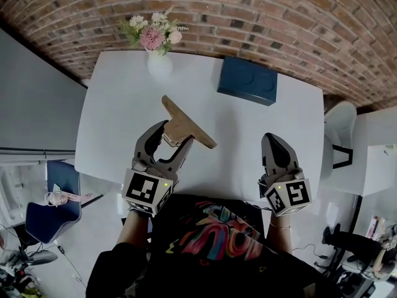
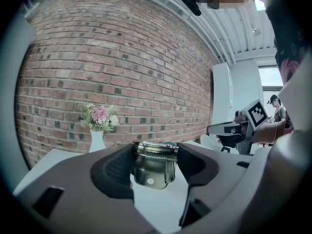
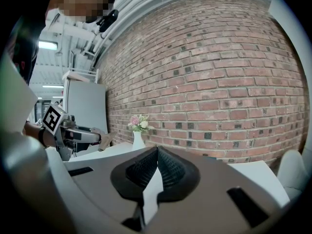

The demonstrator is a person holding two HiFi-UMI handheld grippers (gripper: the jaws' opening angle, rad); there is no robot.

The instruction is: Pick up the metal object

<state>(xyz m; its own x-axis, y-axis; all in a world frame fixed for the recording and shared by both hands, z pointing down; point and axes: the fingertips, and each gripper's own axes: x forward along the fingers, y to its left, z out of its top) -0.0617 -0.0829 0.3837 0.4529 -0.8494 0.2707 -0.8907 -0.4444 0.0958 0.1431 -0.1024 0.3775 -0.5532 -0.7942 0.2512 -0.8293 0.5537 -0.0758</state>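
Note:
The metal object [image 2: 154,171] is a brass-coloured spring clip with a coil across its top. It sits clamped between the jaws of my left gripper [image 2: 155,164]. In the head view the left gripper [image 1: 175,136] is over the near left part of the white table [image 1: 118,104], shut on the clip [image 1: 169,140]. A brown flat piece [image 1: 188,124] reaches out past the fingertips. My right gripper [image 1: 273,139] hovers at the near right, jaws pressed together with nothing between them; its own view [image 3: 157,153] shows the pads touching.
A white vase of pink and white flowers [image 1: 159,59] stands at the table's far edge, with a dark blue box [image 1: 247,81] to its right. A white chair [image 1: 339,132] is off the right side, a blue chair [image 1: 42,213] lower left. A brick wall lies beyond.

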